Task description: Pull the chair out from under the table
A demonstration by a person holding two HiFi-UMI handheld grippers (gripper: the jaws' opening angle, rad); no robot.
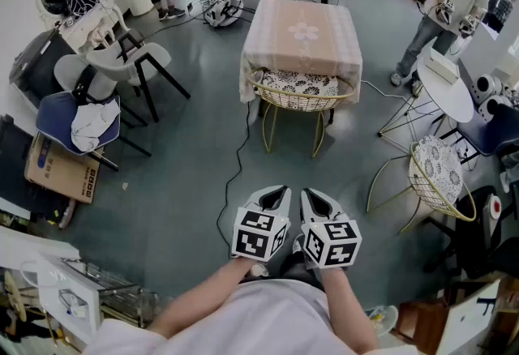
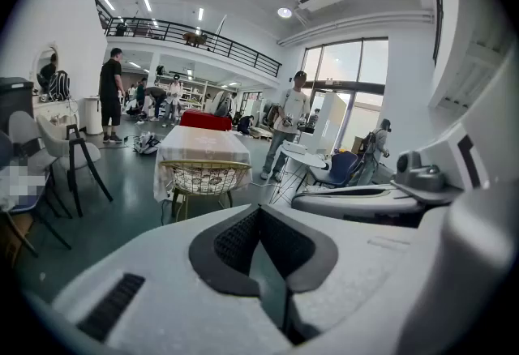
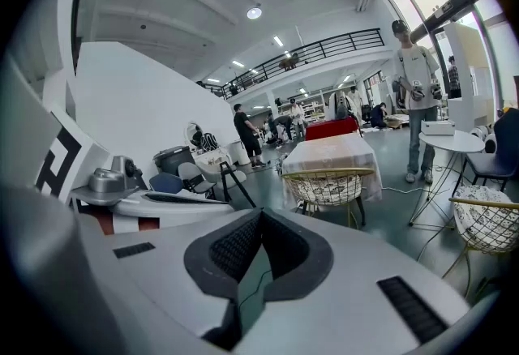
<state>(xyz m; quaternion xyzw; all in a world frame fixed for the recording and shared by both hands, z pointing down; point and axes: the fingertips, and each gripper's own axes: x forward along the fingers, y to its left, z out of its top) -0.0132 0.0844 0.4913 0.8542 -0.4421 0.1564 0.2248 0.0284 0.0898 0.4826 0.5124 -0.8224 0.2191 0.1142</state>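
The person is holding the left gripper and the right gripper side by side close to the body, both aiming slightly downward across the floor; each gripper's own view is showing its jaws pressed together at the tips with nothing between them. The gold wire chair is standing well apart from them, tucked under the near edge of the cloth-covered table, its curved back facing the person and its patterned cushion lying mostly beneath the tabletop. Judging by the thin rod legs and open mesh, the chair is looking light and stiff, so it should be sliding easily. The smooth round top rim of the back seems the best place to grip, one gripper on either side of centre; bare metal may be slipping in the pads, and the cushion is soft and probably loose, so it is offering no hold. The tablecloth hem is hanging right at the rim and could be getting caught. Only the head view is revealing the black cable trailing on the floor just left of the chair's legs. The low gripper views are instead giving a level look at the mesh back under the cloth, and the right gripper view alone is showing a second wire chair at its right edge.
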